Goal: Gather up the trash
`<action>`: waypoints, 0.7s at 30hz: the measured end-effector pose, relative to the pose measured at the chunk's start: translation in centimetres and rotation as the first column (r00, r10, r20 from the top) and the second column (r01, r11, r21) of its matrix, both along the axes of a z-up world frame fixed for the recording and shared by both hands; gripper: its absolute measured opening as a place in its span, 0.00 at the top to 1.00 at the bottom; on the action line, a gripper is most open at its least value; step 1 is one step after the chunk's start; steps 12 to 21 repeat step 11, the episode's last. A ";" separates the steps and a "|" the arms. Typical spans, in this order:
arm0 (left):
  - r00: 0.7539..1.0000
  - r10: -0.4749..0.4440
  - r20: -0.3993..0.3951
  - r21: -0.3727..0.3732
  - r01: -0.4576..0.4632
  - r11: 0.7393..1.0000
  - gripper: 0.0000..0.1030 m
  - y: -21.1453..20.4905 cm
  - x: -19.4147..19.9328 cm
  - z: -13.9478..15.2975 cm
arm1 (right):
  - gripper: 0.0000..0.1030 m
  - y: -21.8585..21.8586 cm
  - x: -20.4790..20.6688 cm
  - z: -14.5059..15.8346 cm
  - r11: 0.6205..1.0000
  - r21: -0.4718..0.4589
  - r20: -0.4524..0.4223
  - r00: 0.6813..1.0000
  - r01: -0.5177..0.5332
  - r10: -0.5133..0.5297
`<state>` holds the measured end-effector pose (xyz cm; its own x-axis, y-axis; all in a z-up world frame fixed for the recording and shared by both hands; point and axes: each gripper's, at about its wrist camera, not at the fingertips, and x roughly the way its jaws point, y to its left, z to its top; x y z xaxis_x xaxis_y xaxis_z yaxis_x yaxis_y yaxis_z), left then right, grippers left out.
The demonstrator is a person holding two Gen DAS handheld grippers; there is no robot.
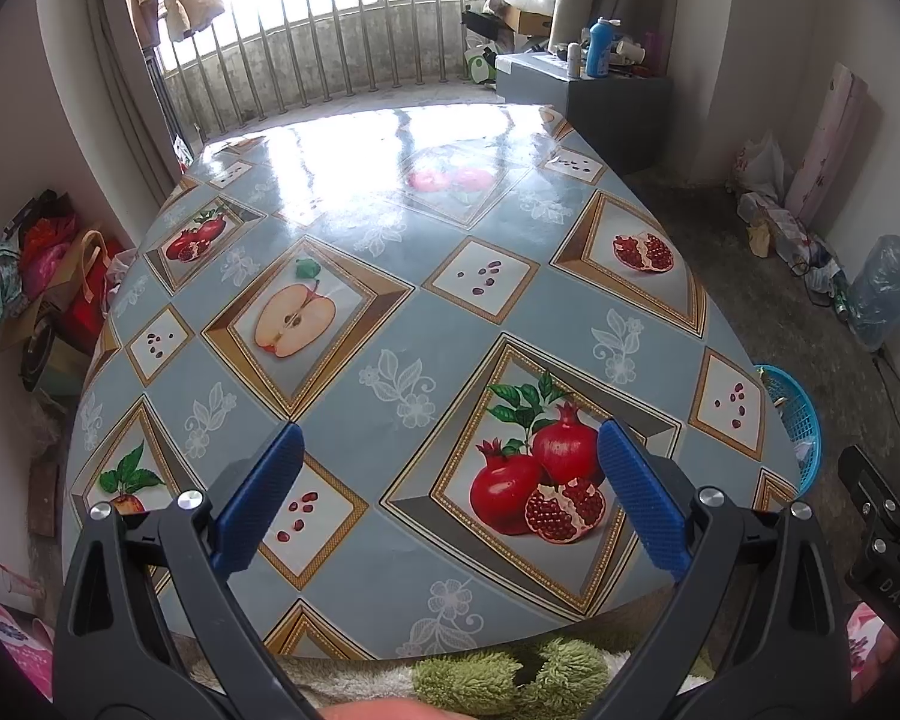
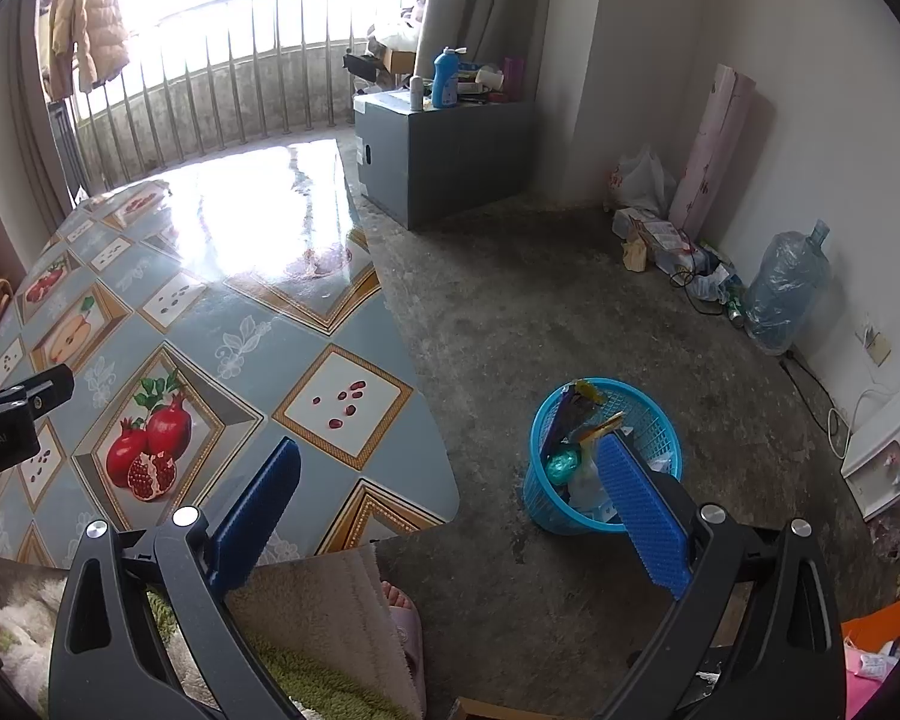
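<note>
Left claw (image 1: 450,468) wide open, empty, over table (image 1: 390,300); right claw (image 2: 450,480) wide open, empty, near trash-filled basket (image 2: 654,420)

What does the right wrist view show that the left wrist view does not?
Only the right wrist view shows the inside of the blue basket, with wrappers in it, a slippered foot and a white appliance by the wall. Only the left wrist view shows the bags piled left of the table. Both show the table, the grey cabinet, the water jug and open, empty grippers: left, right.
</note>
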<state>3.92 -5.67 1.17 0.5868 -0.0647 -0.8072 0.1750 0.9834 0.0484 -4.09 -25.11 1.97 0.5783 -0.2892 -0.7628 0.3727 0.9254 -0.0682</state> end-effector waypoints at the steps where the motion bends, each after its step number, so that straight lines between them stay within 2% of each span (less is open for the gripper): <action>1: 1.000 -0.001 0.001 0.000 0.001 1.000 0.09 0.0 0.0 0.0 | 0.06 0.0 0.0 0.0 1.000 0.001 0.001 1.000 0.000 0.000; 21: 1.000 -0.010 -0.007 -0.002 0.010 1.000 0.09 0.2 0.3 0.0 | 0.06 -0.1 0.1 0.1 1.000 -0.001 0.001 1.000 0.001 -0.001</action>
